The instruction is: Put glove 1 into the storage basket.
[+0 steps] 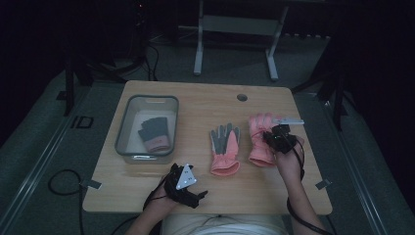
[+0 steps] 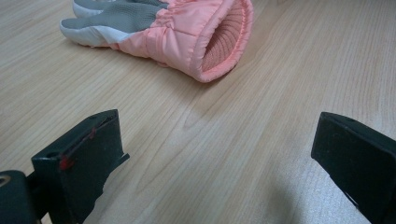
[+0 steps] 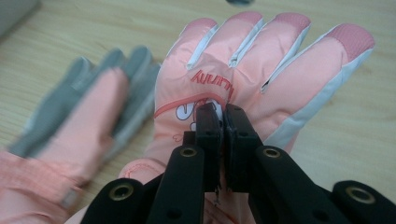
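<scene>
The right gripper [image 3: 223, 116] has its jaws pressed together on a fold of fabric at the back of the pink glove [image 3: 261, 70], which lies flat on the wooden table [image 1: 205, 105] toward the right side, fingers pointing away from the person. Just beside it, to its left, lies the second pink glove [image 1: 225, 149], grey palm up. The left gripper [image 2: 219, 154] hangs low near the front edge with its jaws spread wide and nothing between them — the knitted cuff of the grey-palmed glove sits a little ahead of it. A grey bin [image 1: 125, 127] stands at the table's left with a dark glove [image 1: 154, 133] inside. The pinch looks shallow to me: only a thin ridge of the slick outer shell is caught, so a quick lift could let the fabric slide out and the glove flop back down. Dragging rather than lifting could also shove it into its neighbour, since the two lie close. There is open wood in front of both gloves and between them and the bin — room enough to carry across — but the right edge is near the held glove.
</scene>
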